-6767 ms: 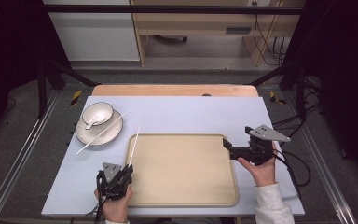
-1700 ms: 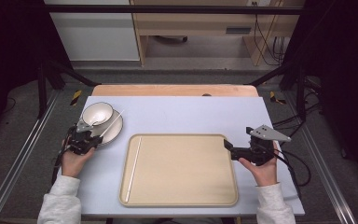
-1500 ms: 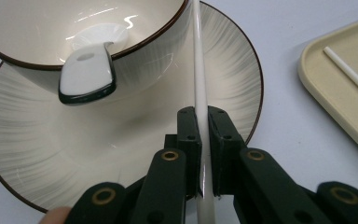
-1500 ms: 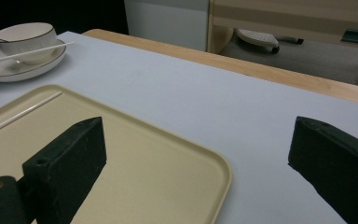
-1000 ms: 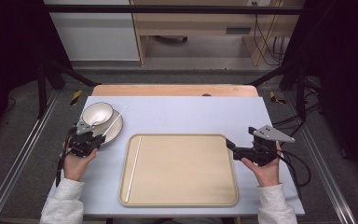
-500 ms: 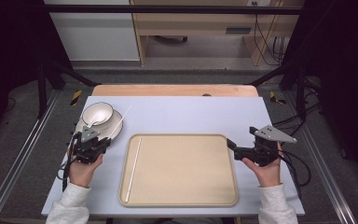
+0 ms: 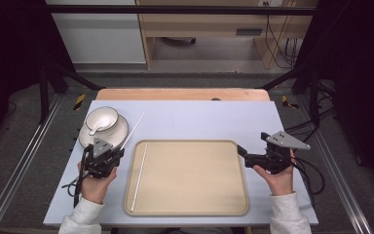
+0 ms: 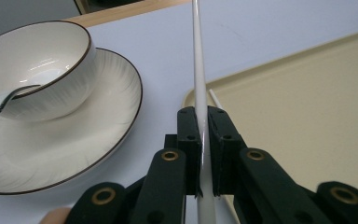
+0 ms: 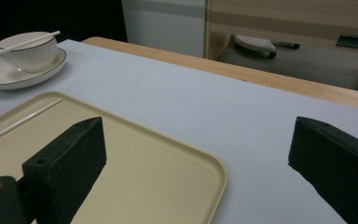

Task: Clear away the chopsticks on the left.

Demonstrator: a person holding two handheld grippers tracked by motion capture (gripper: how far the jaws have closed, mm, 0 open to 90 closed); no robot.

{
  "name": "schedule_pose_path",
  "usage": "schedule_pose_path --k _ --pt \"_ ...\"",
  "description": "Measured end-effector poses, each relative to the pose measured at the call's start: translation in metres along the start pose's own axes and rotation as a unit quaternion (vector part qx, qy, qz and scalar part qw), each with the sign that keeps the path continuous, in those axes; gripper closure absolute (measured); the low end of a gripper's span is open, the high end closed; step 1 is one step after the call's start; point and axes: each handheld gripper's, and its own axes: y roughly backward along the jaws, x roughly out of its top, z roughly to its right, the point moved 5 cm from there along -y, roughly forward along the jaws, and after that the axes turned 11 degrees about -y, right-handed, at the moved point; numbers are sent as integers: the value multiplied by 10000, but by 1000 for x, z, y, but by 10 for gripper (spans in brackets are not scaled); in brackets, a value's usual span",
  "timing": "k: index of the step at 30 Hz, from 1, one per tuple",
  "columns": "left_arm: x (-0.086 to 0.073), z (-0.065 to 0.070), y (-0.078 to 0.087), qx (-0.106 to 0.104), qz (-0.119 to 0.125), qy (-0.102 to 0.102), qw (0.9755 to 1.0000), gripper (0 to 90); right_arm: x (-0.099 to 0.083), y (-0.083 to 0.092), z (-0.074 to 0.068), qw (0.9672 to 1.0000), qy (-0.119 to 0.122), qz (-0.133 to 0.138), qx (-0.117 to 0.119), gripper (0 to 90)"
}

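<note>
A white chopstick [image 8: 199, 70] is being gripped between the closed jaws of the left claw [image 8: 203, 140], which is being held by the person's left hand [image 7: 96, 183] just off the left edge of the beige tray [image 7: 190, 212]. In the high view the left claw [image 7: 108, 158] is being positioned near the lower rim of the saucer [image 7: 119, 134], and the gripped chopstick [image 7: 132, 130] is being extended forward and to the right over the light-blue desk [image 7: 199, 119]. A second white chopstick [image 7: 140, 175] is lying inside the tray along its left side, parallel to the left rim. A white bowl [image 7: 102, 118] is being carried by the saucer, and a spoon [image 7: 96, 127] is resting in the bowl. In the left gripper view the bowl [image 8: 42, 65] and saucer [image 8: 65, 158] are being shown to the left of the jaws, and a tray corner [image 8: 307, 93] to the right.

The right claw [image 7: 241, 152] is being held by the right hand [image 7: 277, 175] beside the tray's right edge. Its jaws are standing wide apart with nothing between them, as shown in the right gripper view [image 9: 196, 154], where the tray [image 9: 205, 168] is lying below them.
</note>
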Motion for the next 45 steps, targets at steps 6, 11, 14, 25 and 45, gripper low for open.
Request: schedule_pose_path --k 6,11,14,25,45 --pt "-1 17 -4 23 -48 47 10000 841 1 1 0 10000 -9 45 -1 44" --pt "-1 34 -3 30 -31 32 10000 841 1 3 -1 10000 -60 53 40 43" --pt "-1 42 -3 61 -9 122 9999 841 2 3 -2 10000 -43 60 55 43" --pt "-1 72 2 41 209 570 9981 841 3 5 -2 9999 -70 71 139 42" --pt "-38 95 -2 121 297 1178 9925 841 -1 -2 -6 9999 -20 -46 141 43"
